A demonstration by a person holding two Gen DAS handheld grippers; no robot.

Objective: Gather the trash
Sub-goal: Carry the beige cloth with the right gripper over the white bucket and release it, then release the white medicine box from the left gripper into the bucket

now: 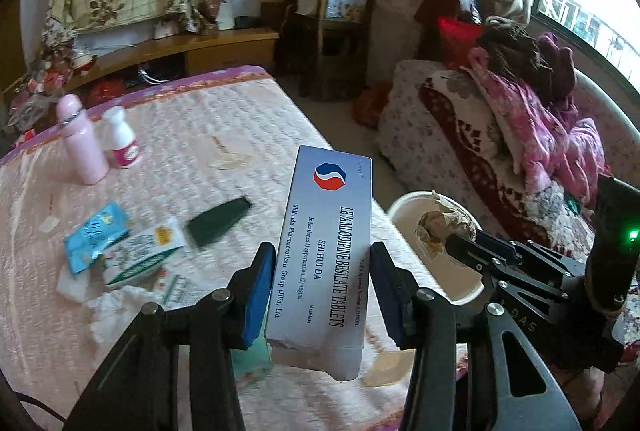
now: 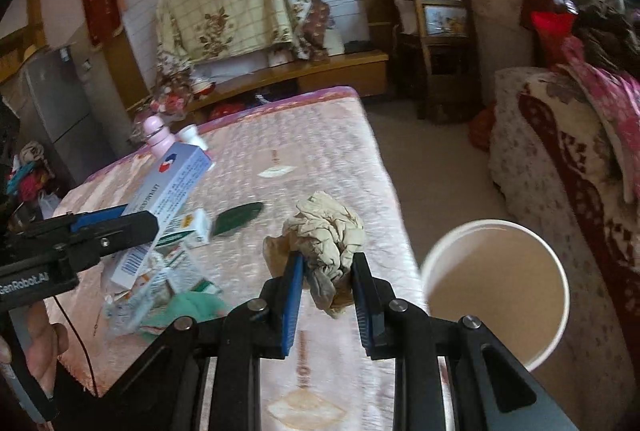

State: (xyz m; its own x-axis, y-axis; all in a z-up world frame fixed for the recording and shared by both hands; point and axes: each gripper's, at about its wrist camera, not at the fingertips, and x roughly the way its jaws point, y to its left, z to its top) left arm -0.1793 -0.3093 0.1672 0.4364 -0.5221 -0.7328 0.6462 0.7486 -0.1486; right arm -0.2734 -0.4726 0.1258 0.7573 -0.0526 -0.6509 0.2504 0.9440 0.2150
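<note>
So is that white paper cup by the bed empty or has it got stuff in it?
Empty, as far as shows: in the right wrist view the paper cup has a bare tan inside. The crumpled tissue is held in the right gripper, not in it.

Both wrist views downward, sharing bed point(image 1: 180, 135)

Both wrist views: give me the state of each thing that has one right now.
Left gripper: shut on the tablet box, held off the bed.
Right gripper: shut on the crumpled tissue.
Paper tub: upright, open, nothing visible inside.
Pink bottle: standing, capped.
White bottle: standing, capped.
Wrappers: lying on the bed.
</note>
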